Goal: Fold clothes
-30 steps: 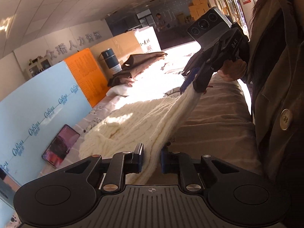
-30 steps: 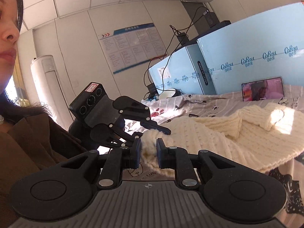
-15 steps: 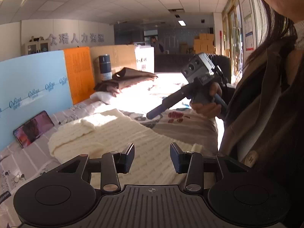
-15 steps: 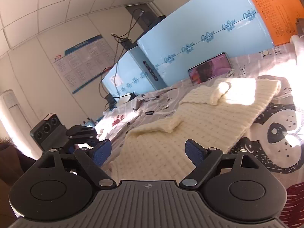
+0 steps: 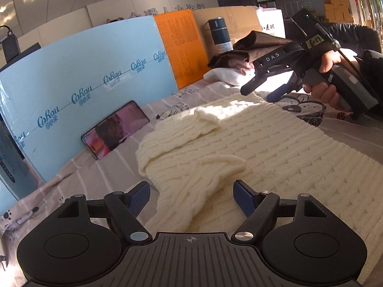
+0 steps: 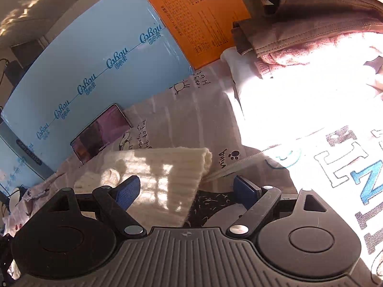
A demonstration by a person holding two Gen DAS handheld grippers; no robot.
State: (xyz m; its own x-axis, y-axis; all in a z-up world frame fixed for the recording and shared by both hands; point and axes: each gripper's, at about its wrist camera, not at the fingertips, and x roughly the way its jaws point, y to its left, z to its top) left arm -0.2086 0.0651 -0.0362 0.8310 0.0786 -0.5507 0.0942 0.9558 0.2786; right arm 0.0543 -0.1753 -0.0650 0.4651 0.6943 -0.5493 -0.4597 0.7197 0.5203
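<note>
A cream cable-knit sweater [image 5: 263, 148] lies spread on the bed, with a sleeve folded across its middle. My left gripper [image 5: 190, 186] hovers low over its near-left part. Its jaws are opening, and the knit lies below them untouched by the pads. My right gripper [image 5: 259, 94], in a person's hand [image 5: 328, 59], hangs open above the sweater's far right end. In the right wrist view the right gripper [image 6: 186, 181] stands wide over the ribbed corner of the sweater [image 6: 167, 165] and the sheet, gripping nothing.
A phone [image 5: 115, 129] leans on the blue foam board [image 5: 83, 76] behind the bed, next to an orange board [image 5: 184, 47]. Brown and pink clothes [image 6: 311, 24] are piled on a white pillow at the far end. A white garment with printed letters [image 6: 335, 143] lies right of the sweater.
Both grippers were shut on the lifted sweater; both have opened and let it go, and it now lies flat. Both hands have dropped lower, and the right one has swung toward the sweater's far corner.
</note>
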